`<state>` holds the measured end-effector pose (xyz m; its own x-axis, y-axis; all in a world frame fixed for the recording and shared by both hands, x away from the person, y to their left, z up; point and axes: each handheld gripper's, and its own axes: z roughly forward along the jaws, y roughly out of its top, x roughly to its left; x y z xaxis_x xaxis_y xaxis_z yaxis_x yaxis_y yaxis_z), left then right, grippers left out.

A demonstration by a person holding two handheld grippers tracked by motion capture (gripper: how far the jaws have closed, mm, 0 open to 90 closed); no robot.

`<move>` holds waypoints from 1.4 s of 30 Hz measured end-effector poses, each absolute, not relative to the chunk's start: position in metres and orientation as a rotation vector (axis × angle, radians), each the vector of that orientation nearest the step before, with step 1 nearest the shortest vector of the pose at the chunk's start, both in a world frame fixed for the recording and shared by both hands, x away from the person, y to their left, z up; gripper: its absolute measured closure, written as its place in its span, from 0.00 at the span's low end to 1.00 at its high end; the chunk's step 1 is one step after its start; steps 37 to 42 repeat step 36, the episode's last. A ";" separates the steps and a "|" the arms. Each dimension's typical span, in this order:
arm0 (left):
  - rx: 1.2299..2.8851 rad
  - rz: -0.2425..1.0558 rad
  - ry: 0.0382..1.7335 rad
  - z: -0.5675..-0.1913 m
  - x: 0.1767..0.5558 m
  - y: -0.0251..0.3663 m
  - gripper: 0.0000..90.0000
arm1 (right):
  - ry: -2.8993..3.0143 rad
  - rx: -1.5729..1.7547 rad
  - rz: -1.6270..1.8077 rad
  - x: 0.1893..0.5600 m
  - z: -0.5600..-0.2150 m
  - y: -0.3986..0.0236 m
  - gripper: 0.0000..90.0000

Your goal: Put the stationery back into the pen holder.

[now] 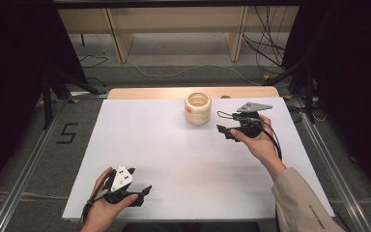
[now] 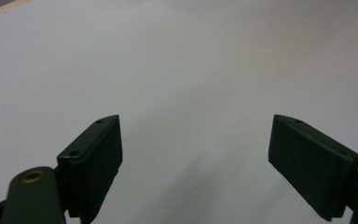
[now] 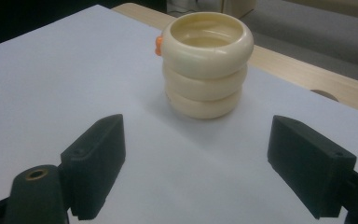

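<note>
A cream holder (image 1: 197, 108) made of three stacked rings stands upright near the far edge of the white sheet (image 1: 174, 154); a small orange bit clings to its left side. In the right gripper view the holder (image 3: 207, 63) sits a short way ahead of the jaws, orange bit (image 3: 159, 45) at its upper left. My right gripper (image 1: 223, 129) is open, just right of the holder and pointing toward it, with nothing between its jaws (image 3: 196, 168). My left gripper (image 1: 147, 191) rests open near the front edge, over bare sheet (image 2: 196, 168).
The light wooden tabletop (image 1: 140, 93) shows as a strip beyond the sheet's far edge, with a round hole (image 1: 225, 96) near the holder. Metal rails (image 1: 24, 174) run along both sides of the table. Cables lie on the floor behind.
</note>
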<state>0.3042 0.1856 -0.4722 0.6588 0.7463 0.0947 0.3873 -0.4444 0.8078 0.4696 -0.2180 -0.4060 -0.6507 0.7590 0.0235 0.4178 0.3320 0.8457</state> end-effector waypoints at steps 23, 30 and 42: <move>2.082 0.572 0.878 -0.473 0.304 0.186 0.19 | 2.311 1.045 1.264 0.406 -0.425 -0.245 0.22; 2.081 0.569 0.884 -0.473 0.304 0.185 0.19 | 2.343 1.049 1.266 0.381 -0.445 -0.256 0.22; 2.078 0.545 0.869 -0.474 0.304 0.182 0.19 | 2.322 1.051 1.296 0.360 -0.455 -0.266 0.22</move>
